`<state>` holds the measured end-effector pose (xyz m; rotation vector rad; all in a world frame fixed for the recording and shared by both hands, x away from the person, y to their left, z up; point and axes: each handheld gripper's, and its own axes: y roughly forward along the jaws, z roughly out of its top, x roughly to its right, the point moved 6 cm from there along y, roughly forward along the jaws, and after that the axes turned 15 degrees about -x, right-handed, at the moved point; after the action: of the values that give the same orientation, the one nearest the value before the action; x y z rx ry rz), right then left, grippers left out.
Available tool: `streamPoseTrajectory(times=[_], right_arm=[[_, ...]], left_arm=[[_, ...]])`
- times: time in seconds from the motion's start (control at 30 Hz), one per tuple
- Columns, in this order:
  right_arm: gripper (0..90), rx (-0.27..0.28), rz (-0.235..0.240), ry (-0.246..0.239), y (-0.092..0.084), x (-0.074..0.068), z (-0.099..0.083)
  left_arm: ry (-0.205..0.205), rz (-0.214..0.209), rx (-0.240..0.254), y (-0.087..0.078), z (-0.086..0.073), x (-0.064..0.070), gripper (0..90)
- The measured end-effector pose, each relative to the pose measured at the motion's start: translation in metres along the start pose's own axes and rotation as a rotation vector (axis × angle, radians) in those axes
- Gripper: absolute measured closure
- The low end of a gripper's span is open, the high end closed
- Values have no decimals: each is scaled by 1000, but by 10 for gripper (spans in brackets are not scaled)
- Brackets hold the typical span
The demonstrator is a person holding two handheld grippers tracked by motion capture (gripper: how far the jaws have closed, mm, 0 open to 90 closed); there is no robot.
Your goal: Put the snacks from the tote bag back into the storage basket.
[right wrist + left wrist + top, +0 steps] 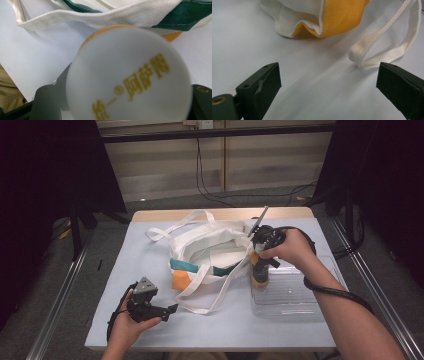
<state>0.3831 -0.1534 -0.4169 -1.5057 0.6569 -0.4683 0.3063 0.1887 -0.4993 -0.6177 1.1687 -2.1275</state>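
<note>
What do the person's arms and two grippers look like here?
Both forearms are bare, with no sleeves in sight. The left gripper is black with a grey three-cornered plate on top and a black cable trailing back. Its jaws are blocky, with a brass-coloured fitting at the base. The right gripper is black too, and its thick black cable loops around the forearm.

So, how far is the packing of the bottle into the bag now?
Done: the right gripper is shut on the orange bottle with the white cap, at the edge of the clear tray. In hand: the bottle is upright beside the open tote bag. Left: putting it inside; the left gripper waits open near a bag strap.
</note>
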Motion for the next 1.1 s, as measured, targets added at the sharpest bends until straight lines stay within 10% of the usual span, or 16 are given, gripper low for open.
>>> streamPoseTrajectory(times=[1.1], right_arm=[[303, 8, 9, 3, 4, 2, -4]], left_arm=[[-1, 4, 3, 2, 1, 2, 54]])
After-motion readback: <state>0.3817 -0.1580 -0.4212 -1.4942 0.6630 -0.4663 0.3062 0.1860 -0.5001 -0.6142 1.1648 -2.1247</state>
